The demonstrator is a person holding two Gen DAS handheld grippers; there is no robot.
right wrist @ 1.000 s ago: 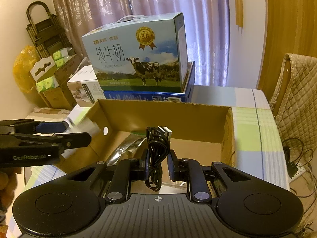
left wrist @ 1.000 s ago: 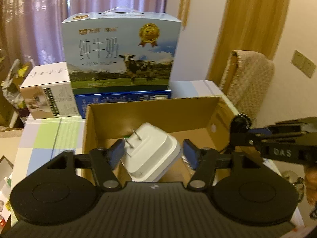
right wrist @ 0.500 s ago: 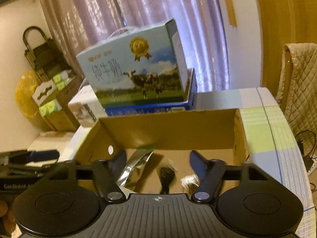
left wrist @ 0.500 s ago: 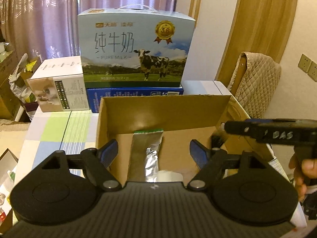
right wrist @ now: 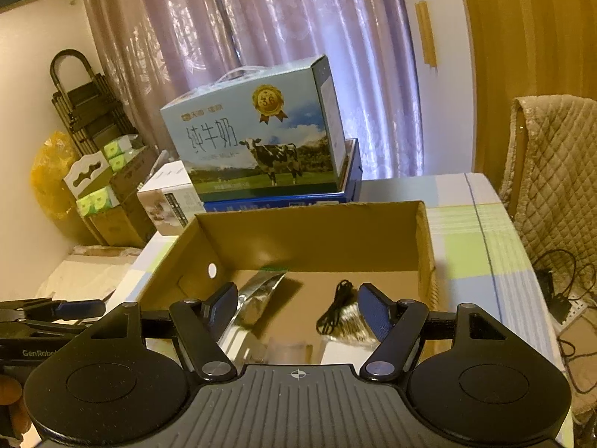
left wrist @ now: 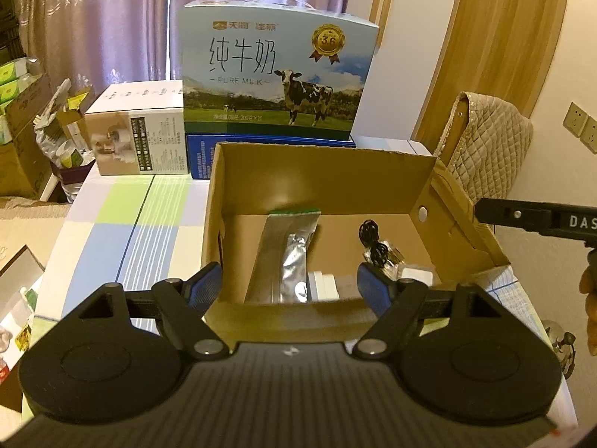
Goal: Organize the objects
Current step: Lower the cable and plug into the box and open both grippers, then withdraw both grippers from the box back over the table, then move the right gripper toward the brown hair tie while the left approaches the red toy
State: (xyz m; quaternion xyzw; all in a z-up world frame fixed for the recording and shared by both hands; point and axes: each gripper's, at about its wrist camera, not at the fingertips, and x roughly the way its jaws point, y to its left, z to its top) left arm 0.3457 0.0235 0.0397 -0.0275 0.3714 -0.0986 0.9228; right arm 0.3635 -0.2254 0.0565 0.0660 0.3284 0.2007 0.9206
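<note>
The left gripper (left wrist: 289, 287) has its fingers (left wrist: 205, 285) spread wide with nothing between them, poised over the near wall of the open cardboard box (left wrist: 321, 179). The right gripper (right wrist: 297, 304) is likewise spread and empty, above the same box from its other side; its black body also shows at the right edge of the left wrist view, with part of a hand (left wrist: 589, 298) below it.

Inside the box, a long silver foil pouch (left wrist: 287, 257) with a green top edge lies lengthwise on the floor of the box, left of centre. A coiled black cable (left wrist: 375, 242) lies toward the right wall, touching a crinkled clear wrapper. A white charger (left wrist: 324, 285) sits against the near wall, partly hidden by it, just beside the pouch's lower end.

The box rests on the desk (left wrist: 123, 231), which is covered by a checked cloth of green, blue and white. Along the desk's far edge, a milk carton case (left wrist: 278, 71) printed with a cow stands on a flat blue box (left wrist: 201, 156), and a small white box (left wrist: 140, 134) sits just beside them toward the far left corner. A chair with a quilted cover (left wrist: 488, 142) stands past the desk's right edge, and purple curtains (left wrist: 112, 18) hang behind.
</note>
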